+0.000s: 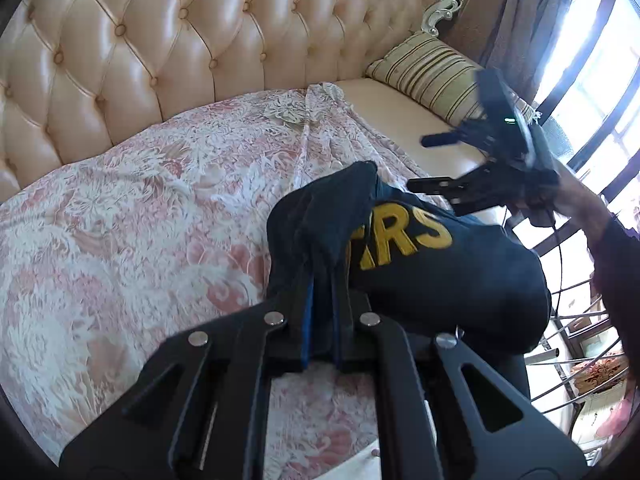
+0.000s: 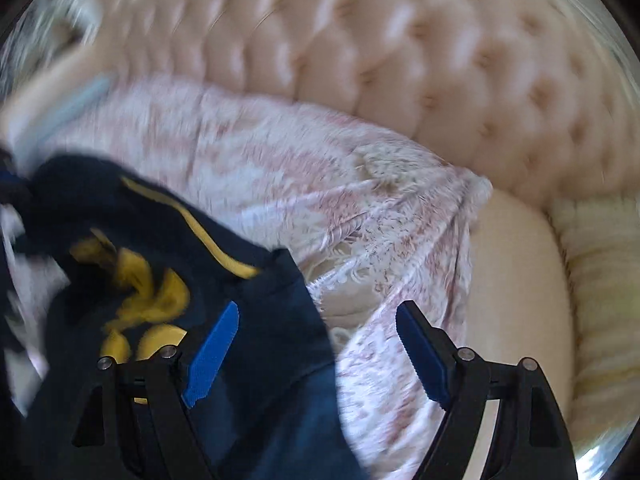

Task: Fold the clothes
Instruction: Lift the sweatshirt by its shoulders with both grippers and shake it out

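Left gripper (image 1: 320,320) pinching bunched navy shirt (image 1: 420,248), right gripper (image 2: 316,348) spread wide, empty.

Best to catch a loose shirt edge just left of the right fingers before lifting higher off the bedspread (image 1: 120,208).

The navy shirt (image 1: 440,280) I'm holding shows yellow letters, "RS" clear (a partly hidden letter before them); in my right view the print is blurred.

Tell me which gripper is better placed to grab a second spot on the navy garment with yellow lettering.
Right. The right gripper is open with nothing pinched, right beside the navy garment with yellow lettering. The left gripper is already shut on a bunch of that fabric, lifting it off the pink floral bedspread.
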The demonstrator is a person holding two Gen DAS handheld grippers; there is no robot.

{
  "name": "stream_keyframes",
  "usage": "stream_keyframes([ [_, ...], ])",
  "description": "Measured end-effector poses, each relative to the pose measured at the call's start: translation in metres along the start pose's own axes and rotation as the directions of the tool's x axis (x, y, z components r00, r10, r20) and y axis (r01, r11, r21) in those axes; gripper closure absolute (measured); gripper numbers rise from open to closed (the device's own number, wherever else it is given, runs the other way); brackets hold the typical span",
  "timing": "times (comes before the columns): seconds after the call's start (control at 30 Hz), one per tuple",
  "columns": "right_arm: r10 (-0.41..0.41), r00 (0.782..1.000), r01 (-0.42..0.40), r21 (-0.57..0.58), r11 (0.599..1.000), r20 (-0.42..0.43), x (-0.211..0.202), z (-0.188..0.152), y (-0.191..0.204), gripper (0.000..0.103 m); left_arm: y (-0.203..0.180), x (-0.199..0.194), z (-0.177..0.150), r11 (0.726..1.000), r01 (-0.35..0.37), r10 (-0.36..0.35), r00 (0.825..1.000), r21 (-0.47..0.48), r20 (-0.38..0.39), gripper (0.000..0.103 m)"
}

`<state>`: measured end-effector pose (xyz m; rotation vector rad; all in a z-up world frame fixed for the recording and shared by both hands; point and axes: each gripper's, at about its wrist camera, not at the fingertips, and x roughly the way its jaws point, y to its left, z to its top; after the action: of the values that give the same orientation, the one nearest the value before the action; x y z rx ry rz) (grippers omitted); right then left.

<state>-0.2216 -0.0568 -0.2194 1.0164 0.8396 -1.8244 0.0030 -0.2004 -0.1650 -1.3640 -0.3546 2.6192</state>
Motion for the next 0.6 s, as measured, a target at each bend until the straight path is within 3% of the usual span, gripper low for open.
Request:
stream_keyframes([
  [0.13,0.051,0.998,-0.056,-0.171,0.984,-0.032,0.013,0.008,0.016,0.021,-0.005,-0.009,-0.016,1.000,0.026,-0.026,1.000,-0.015,0.008,0.094],
  [0.2,0.120,0.991,-0.128,-0.210,0.969,-0.055,0.020,0.009,0.021,0.021,-0.007,-0.014,-0.025,1.000,0.028,-0.027,1.000,-0.013,0.009,0.094],
  [0.47,0.224,0.967,-0.248,-0.246,0.937,-0.120,0.042,0.020,0.024,0.021,-0.013,-0.031,-0.052,1.000,0.007,-0.007,1.000,0.020,0.018,0.094],
  [0.6,0.270,0.948,-0.312,-0.324,0.893,-0.169,0.055,0.029,0.041,0.023,-0.009,-0.037,-0.058,1.000,-0.016,0.015,1.000,0.015,0.022,0.094],
])
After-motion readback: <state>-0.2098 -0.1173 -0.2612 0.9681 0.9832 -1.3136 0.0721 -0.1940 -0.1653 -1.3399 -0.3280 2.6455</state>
